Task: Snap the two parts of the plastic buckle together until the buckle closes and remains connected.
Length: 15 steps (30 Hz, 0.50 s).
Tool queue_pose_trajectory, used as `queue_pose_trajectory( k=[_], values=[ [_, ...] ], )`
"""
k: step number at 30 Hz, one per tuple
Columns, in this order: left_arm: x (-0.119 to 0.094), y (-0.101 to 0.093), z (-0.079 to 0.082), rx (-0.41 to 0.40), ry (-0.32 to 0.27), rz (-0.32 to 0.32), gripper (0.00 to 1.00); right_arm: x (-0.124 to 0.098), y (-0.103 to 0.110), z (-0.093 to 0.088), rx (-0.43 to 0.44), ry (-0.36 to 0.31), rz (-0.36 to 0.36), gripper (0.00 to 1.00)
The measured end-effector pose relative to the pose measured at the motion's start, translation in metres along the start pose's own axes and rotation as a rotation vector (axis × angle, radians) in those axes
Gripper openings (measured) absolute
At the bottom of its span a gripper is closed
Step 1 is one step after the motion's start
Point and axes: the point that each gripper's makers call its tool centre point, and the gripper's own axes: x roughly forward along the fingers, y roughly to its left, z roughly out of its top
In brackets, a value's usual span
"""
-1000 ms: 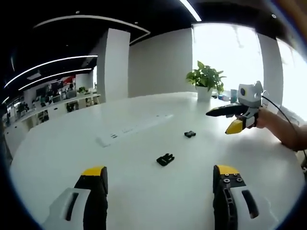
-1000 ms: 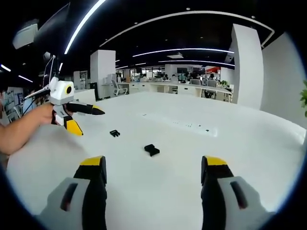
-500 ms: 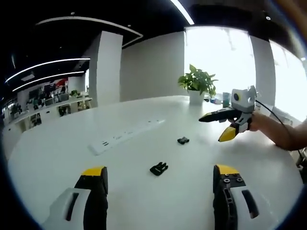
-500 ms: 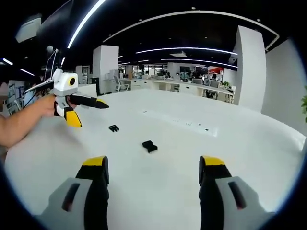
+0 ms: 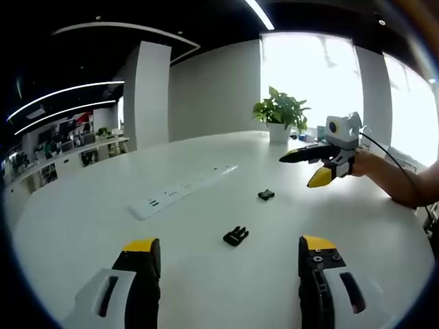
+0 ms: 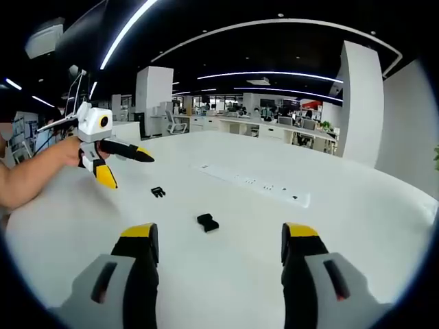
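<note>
Both buckle halves lie apart on the white table, not joined. In the left gripper view the pronged half sits on the tabletop just ahead of the left gripper, whose yellow-tipped jaws stand wide apart with nothing between them; the smaller socket half lies farther in, toward the middle of the table. The right gripper comes in from the right, held in a hand, hovering above the table beyond the socket half, jaws spread, empty. In the right gripper view the socket half lies ahead of the right gripper, its jaws open and empty; the pronged half lies farther off to the left. The left gripper hangs above the table's left part, jaws parted, held by a hand. A white power strip lies flat across the table's middle, beyond both halves. A potted plant stands near the far edge by the window.
</note>
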Motion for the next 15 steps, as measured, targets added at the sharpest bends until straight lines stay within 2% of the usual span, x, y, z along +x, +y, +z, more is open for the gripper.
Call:
queue_pose_trajectory(
  k=[15],
  values=[
    [0.0068, 0.0031, 0.0035, 0.02, 0.005, -0.011, 0.78, 0.0003, -0.0052, -0.0084, -0.002, 0.015, 0.0, 0.7]
  ],
)
